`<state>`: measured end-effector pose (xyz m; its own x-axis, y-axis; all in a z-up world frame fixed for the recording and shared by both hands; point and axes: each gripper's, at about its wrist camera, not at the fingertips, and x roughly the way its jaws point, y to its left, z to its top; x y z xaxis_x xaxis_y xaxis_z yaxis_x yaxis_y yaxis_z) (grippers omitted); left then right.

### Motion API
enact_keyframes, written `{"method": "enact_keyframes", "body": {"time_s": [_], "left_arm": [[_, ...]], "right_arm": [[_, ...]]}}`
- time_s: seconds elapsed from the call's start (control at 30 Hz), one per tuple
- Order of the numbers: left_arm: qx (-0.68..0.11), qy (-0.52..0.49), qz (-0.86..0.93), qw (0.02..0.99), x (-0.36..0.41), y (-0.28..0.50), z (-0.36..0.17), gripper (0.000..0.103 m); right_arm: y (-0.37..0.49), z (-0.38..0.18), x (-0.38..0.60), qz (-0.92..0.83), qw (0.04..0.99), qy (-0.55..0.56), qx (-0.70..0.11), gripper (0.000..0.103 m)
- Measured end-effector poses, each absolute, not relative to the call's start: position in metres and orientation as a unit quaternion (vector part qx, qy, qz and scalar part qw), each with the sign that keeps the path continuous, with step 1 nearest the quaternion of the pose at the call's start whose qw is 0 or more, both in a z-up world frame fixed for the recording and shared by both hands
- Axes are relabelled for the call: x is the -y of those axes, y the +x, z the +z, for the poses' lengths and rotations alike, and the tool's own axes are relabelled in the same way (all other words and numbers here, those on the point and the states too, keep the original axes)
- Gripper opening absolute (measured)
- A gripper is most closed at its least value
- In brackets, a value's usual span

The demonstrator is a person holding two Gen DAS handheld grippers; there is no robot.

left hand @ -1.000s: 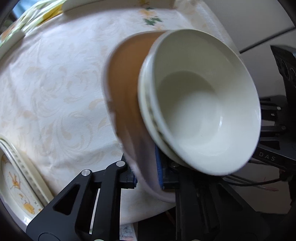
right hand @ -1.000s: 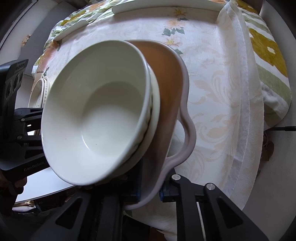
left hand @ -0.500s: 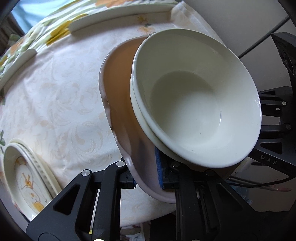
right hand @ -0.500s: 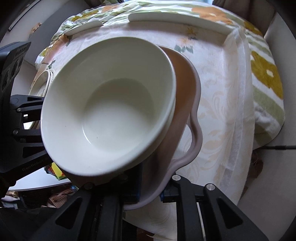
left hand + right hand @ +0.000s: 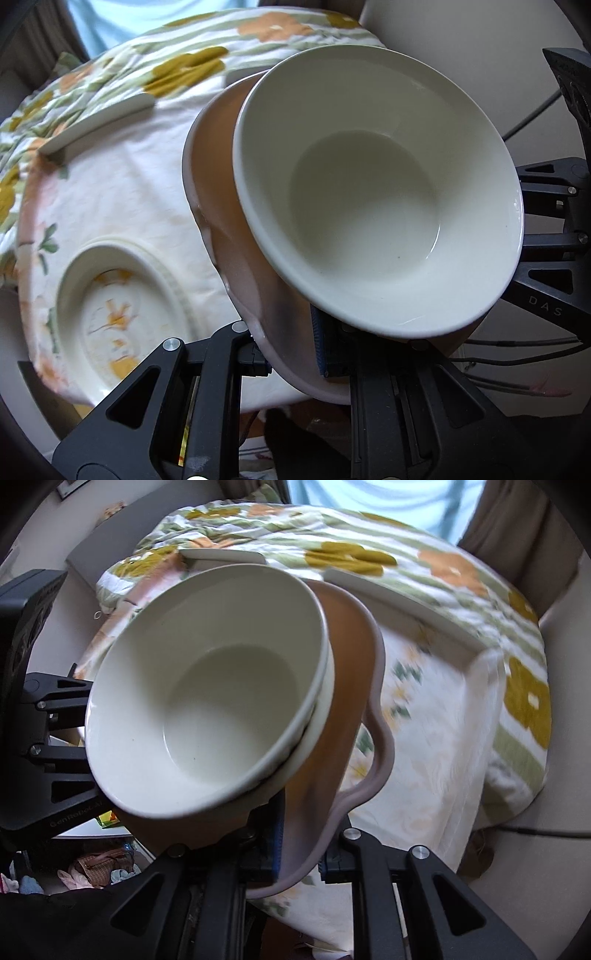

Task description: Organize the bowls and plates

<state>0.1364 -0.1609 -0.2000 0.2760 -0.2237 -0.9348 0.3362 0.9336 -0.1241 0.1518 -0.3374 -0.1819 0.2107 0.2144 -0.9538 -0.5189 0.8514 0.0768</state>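
A pink dish with a wavy rim (image 5: 218, 206) carries stacked white bowls (image 5: 369, 199). My left gripper (image 5: 288, 365) is shut on the dish's near rim. My right gripper (image 5: 299, 856) is shut on the opposite rim of the same dish (image 5: 354, 686), with the bowls (image 5: 207, 686) inside it. Both hold the dish in the air above the table, tilted. A white plate with yellow flowers (image 5: 110, 306) lies on the tablecloth below left in the left wrist view.
The table (image 5: 443, 738) has a cream floral cloth. White plates (image 5: 99, 122) (image 5: 402, 602) lie along its far edge. A flowered blanket (image 5: 369, 554) lies beyond. The other gripper's body (image 5: 554, 258) stands close on the right.
Both grippers have lifted the dish with the bowls higher and drawn back from the table. More of the table, the flowered plate and the blanket now show.
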Motion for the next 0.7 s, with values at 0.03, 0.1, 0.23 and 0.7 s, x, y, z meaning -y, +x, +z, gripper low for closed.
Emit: {"method": "enact_keyframes", "body": {"time_s": [0.03,0.1,0.23,0.7], "left_arm": [[-0.573,0.049,-0.174,0.799,0.149,0.135,-0.196,0.014],[-0.569,0.051,-0.172,0.802,0.126,0.13,-0.189,0.014],[-0.57,0.057,-0.171,0.802,0.078,0.13,-0.184,0.014],[-0.598,0.085,-0.181,0.776,-0.038,0.151,-0.227,0.014]], "right_arm": [[0.152,-0.179,0.328,0.241,0.768,-0.134,-0.578,0.013],[0.152,-0.175,0.303,0.243,0.77,-0.138,-0.573,0.013],[0.149,-0.173,0.254,0.242,0.775,-0.131,-0.568,0.013],[0.138,-0.213,0.133,0.225,0.771,-0.09,-0.589,0.013]]}}
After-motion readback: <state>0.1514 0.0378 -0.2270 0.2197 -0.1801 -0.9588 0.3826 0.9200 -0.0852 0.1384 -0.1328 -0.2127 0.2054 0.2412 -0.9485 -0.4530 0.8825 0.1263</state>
